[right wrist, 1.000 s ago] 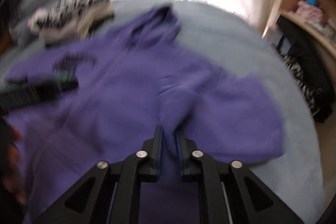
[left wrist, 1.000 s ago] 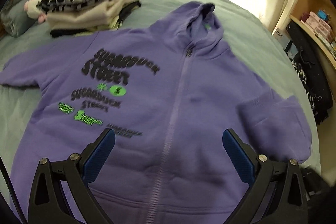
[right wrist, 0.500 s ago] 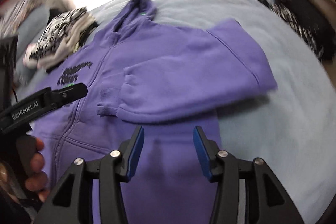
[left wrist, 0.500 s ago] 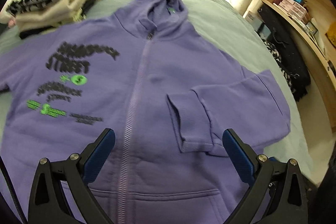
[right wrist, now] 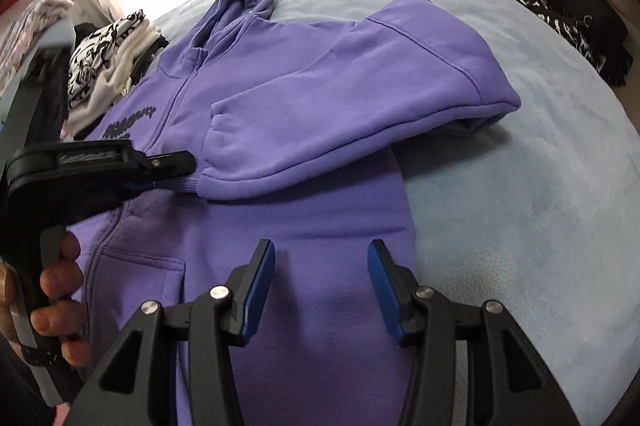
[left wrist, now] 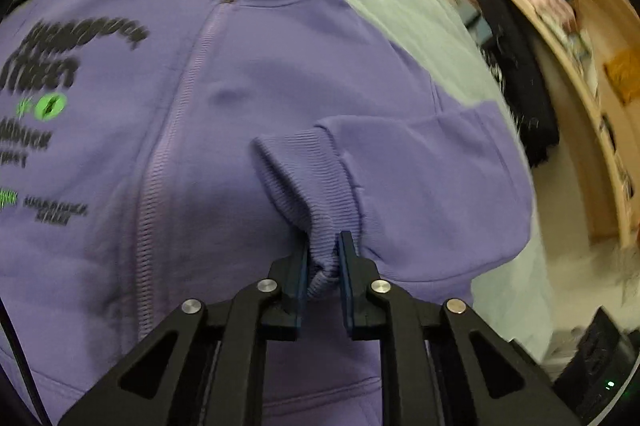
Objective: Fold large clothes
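A purple zip hoodie [left wrist: 280, 86] with black and green print lies face up on the bed. Its sleeve [right wrist: 360, 98] is folded across the chest, the ribbed cuff [left wrist: 308, 186] near the zip. My left gripper [left wrist: 323, 246] is closing its jaws on that cuff, and the pads pinch the ribbing between them. The right wrist view shows the left gripper [right wrist: 176, 166] side-on at the cuff, held by a hand [right wrist: 60, 290]. My right gripper [right wrist: 322, 254] hovers open over the hoodie's lower front [right wrist: 320, 306], with nothing between its fingers.
A stack of folded clothes [right wrist: 116, 54] sits at the far left of the pale blue bed cover [right wrist: 520, 186]. Dark garments [right wrist: 560, 10] hang by a wooden shelf [left wrist: 580, 86] on the right. Bright curtains stand behind the bed.
The left gripper came down onto the sleeve cuff and shut from wide open. The right gripper let go of the sleeve, opened and drew back toward the hem.
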